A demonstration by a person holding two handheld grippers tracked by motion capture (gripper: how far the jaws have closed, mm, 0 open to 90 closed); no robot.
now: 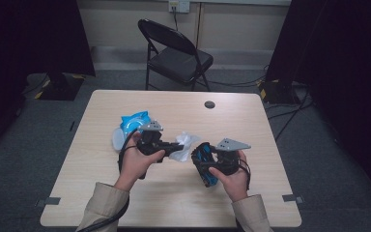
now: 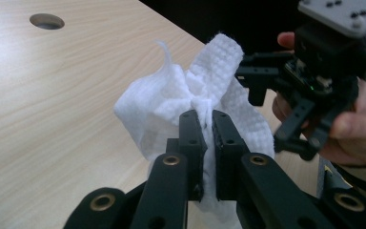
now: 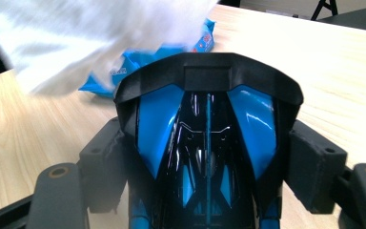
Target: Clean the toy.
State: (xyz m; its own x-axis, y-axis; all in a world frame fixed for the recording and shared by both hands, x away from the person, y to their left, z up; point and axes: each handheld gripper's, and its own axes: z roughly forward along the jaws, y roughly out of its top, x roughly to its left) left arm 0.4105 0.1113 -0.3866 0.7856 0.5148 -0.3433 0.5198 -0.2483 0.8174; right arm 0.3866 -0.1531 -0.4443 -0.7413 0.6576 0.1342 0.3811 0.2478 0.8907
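Seen from above the light wooden table [image 1: 174, 193], I take the blue wipes packet [image 1: 134, 121] as my landmark; it lies on the left half of the tabletop, with a white lid-like piece [image 1: 118, 139] just beside its near left corner. Just right of the packet and nearer to me, my left gripper [image 1: 179, 146] is clenched on a crumpled white wipe [image 1: 186, 142], which bunches up and fans out past the jaw tips, clear of the wood. In the left gripper view the wipe [image 2: 186, 100] is pinched between the two black jaws, folds spilling out to both sides. Farther right of the packet, well apart from it, my right gripper [image 1: 204, 164] grasps a black-and-blue toy car [image 1: 206, 166], held off the table. In the right gripper view the toy car [image 3: 207, 143] sits squeezed between the pads [image 3: 314, 167], its dark spoiler toward the packet [image 3: 138, 67], and the blurred wipe [image 3: 76, 33] hangs above and left of it. Beyond the packet, at the table's far edge, sits a round cable hole [image 1: 209, 104]; behind that, a black folding chair [image 1: 174, 53].
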